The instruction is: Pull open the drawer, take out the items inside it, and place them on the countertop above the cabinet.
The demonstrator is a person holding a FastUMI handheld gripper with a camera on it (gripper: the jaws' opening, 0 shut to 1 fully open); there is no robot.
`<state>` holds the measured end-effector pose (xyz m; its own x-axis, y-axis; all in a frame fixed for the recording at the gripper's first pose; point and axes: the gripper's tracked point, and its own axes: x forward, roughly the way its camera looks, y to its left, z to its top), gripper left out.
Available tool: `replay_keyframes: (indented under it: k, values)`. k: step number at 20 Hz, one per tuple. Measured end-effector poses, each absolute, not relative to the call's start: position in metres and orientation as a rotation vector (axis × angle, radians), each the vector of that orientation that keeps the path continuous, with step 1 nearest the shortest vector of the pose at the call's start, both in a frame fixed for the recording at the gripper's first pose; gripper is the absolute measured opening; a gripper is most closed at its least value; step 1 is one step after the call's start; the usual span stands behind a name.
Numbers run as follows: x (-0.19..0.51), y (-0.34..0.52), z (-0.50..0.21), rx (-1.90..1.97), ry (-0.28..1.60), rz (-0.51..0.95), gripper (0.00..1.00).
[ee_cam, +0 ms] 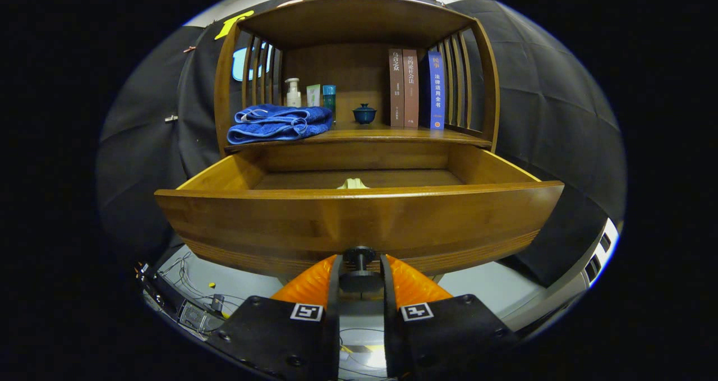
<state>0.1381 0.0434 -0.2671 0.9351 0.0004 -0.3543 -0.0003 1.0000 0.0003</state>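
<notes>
- Gripper view: the wooden drawer [359, 218] is standing pulled well out from the cabinet [359, 27], its front panel facing the camera just ahead of the fingers.
- Inside the drawer, one pale item [352, 184] is peeking above the front panel's top rim, near the middle; the panel is hiding most of it, so its kind cannot be told.
- The rest of the drawer floor near the front is lying behind the panel and cannot be checked.
- The countertop [392, 135] above the drawer is carrying a folded blue towel [279, 123] at the left, with a pump bottle [292, 93], a pale tube [313, 95] and a teal container [329, 96] standing behind it.
- A small dark lidded cup [364, 114] is sitting near the middle of the countertop; three upright books [415, 88] are standing to its right.
- The gripper [359, 271] is sitting below the drawer front with its fingers [314, 283] drawn close together, one on each side of the dark round knob [359, 256].
- The fingers are looking clamped on the knob's stem, both inner faces touching it.
- Cables and a small device [193, 312] are lying on the pale floor below the drawer, blurred and hard to make out.
</notes>
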Motion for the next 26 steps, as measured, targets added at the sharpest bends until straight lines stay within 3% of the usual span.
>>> replay_keyframes:
  k: [7,9,11,14,21,26]
  values:
    - [0.136,0.042,-0.269,0.009,0.371,-0.002,0.36]
    - [0.134,0.043,-0.265,0.033,0.355,0.001,0.42]
    - [0.129,0.046,-0.256,0.036,0.32,0.011,0.54]
    - [0.115,0.051,-0.251,0.005,0.349,0.029,0.98]
    - [0.106,0.052,-0.177,-0.062,0.36,0.04,0.99]
    - [0.139,0.048,-0.121,-0.072,0.37,0.038,0.99]
